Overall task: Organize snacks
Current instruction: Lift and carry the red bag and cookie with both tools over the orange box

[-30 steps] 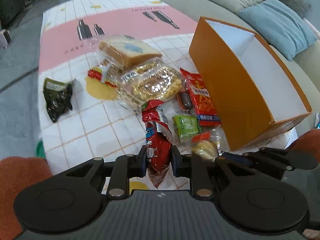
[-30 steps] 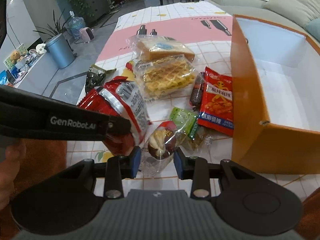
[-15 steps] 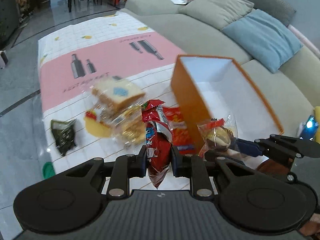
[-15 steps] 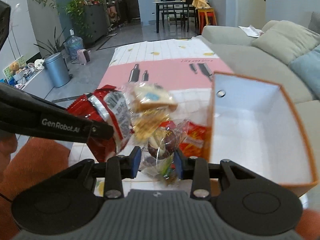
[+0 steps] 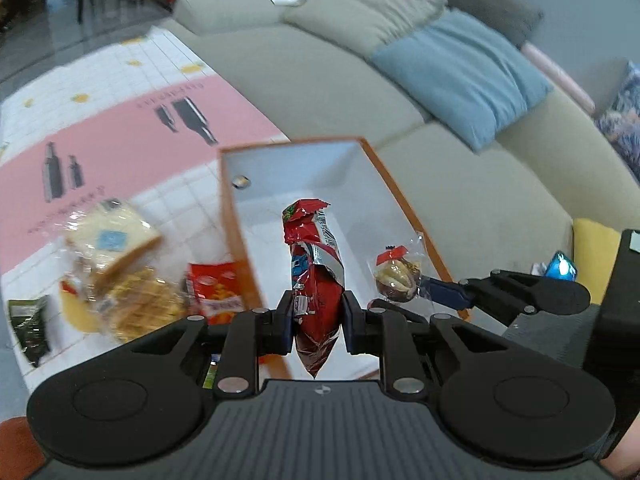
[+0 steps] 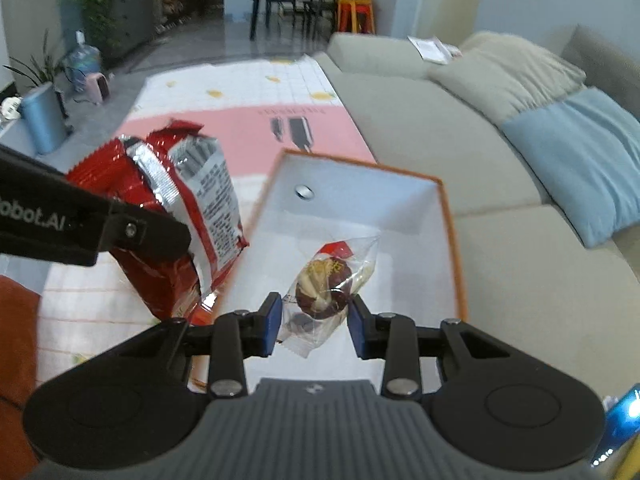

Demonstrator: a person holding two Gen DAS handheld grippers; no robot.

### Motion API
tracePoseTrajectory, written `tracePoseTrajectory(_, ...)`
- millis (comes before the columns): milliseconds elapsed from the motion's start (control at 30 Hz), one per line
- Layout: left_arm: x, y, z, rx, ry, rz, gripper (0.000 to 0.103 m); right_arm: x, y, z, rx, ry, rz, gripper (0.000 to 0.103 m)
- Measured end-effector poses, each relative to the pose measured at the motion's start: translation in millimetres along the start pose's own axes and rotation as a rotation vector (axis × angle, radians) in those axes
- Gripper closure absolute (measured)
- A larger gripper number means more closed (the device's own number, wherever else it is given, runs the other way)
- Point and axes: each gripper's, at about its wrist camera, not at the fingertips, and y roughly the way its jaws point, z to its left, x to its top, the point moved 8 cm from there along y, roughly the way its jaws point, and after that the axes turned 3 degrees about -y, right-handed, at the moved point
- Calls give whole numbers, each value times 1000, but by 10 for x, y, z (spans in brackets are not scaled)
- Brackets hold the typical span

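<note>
My left gripper [image 5: 315, 312] pinches a crinkly red foil packet [image 5: 314, 276], upright, over the orange box [image 5: 404, 216]. My right gripper [image 6: 314, 322] clamps a clear-wrapped round chocolate snack [image 6: 324, 288] above the box's white inside, where no snacks are visible. More snacks [image 5: 120, 268] lie beyond on the checked cloth [image 5: 120, 148].

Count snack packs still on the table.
4 visible: bread, waffles, red pack by the box, dark pack at the left edge. The claw may hide more.
</note>
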Motion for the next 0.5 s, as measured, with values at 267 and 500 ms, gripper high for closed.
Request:
tracePoseTrajectory(267,37,610,-140,31,-11,171,78,-231,430,-369,35,32,167,69)
tracePoseTrajectory(500,13,915,-164,64,-15,243,78,-381,756,-471,97,34,265,69)
